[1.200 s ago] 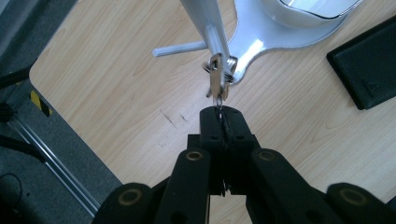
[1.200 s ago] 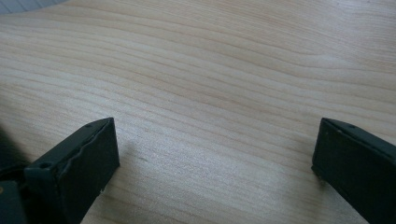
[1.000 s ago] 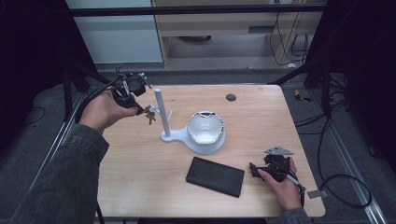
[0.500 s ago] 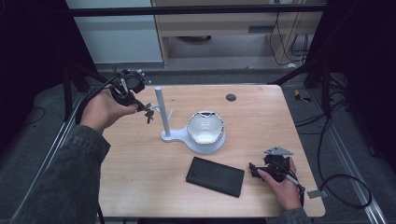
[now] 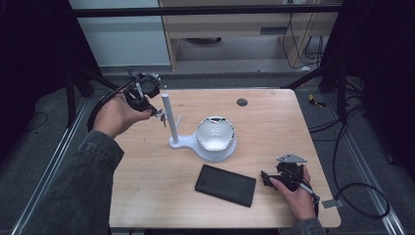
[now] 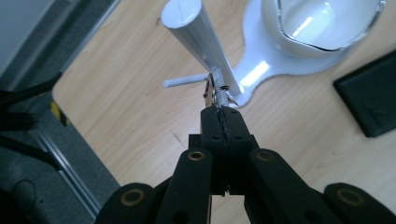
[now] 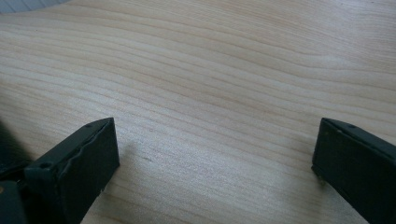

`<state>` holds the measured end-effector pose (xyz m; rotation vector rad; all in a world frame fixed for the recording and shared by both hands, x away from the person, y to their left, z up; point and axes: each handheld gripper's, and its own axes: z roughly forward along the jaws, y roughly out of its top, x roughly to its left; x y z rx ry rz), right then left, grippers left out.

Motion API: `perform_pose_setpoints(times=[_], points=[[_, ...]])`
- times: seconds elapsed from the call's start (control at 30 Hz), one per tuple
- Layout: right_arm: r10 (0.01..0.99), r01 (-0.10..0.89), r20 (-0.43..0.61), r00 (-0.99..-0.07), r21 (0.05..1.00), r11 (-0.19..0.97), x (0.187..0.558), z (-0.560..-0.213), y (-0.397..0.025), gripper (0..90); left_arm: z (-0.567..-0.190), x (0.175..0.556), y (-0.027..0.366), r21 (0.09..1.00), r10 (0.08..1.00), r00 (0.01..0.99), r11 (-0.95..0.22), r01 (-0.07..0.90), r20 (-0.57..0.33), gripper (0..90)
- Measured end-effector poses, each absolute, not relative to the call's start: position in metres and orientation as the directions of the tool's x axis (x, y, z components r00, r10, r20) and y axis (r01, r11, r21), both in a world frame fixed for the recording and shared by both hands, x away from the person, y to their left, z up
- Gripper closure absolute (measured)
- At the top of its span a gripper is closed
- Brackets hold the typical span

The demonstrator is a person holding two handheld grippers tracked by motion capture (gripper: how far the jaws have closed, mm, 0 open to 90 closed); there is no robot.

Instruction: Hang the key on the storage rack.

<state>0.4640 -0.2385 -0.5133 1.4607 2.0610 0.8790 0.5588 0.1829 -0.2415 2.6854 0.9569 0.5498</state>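
A white stand has an upright post [image 5: 165,115] [image 6: 196,35] with a thin side peg [image 6: 184,82], and a round white dish [image 5: 215,134] [image 6: 322,23] sits on its base. My left gripper [image 5: 154,112] [image 6: 223,116] is just left of the post. It is shut on a small bunch of keys [image 5: 160,116], whose metal ring [image 6: 215,91] sits right against the post beside the peg. My right gripper [image 5: 266,178] [image 7: 215,144] rests low at the table's near right, open, with only bare wood between its jaws.
A flat black case [image 5: 225,185] [image 6: 373,93] lies on the wooden table [image 5: 274,127] between the dish and my right gripper. A small dark round disc [image 5: 242,102] sits near the far edge. Metal frame legs and cables stand around the table.
My left gripper has carried the keys slightly right, closer to the post. The right gripper has not moved.
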Motion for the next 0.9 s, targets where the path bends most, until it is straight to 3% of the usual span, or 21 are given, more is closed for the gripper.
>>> perform_pose_setpoints(times=[0.17, 0.4, 0.53, 0.63, 0.9], points=[[0.944, 0.648, -0.007, -0.33, 0.725, 0.232, 0.464, -0.513, -0.238, 0.6, -0.238, 0.552, 0.189, 0.43, 0.653, 0.705, -0.741, 0.516, 0.278, 84.1], [0.944, 0.648, -0.009, -0.331, 0.725, 0.234, 0.464, -0.513, -0.239, 0.6, -0.236, 0.54, 0.195, 0.477, 0.653, 0.702, -0.731, 0.488, 0.283, 76.7], [0.944, 0.65, -0.008, -0.331, 0.723, 0.234, 0.464, -0.513, -0.239, 0.6, -0.242, 0.528, 0.192, 0.508, 0.633, 0.711, -0.74, 0.441, 0.307, 65.3], [0.944, 0.65, -0.008, -0.33, 0.723, 0.233, 0.464, -0.513, -0.239, 0.6, -0.248, 0.52, 0.189, 0.538, 0.64, 0.702, -0.728, 0.425, 0.311, 47.1], [0.944, 0.653, 0.0, -0.331, 0.722, 0.229, 0.464, -0.513, -0.239, 0.8, -0.262, 0.503, 0.177, 0.594, 0.622, 0.736, -0.708, 0.382, 0.267, 18.4]])
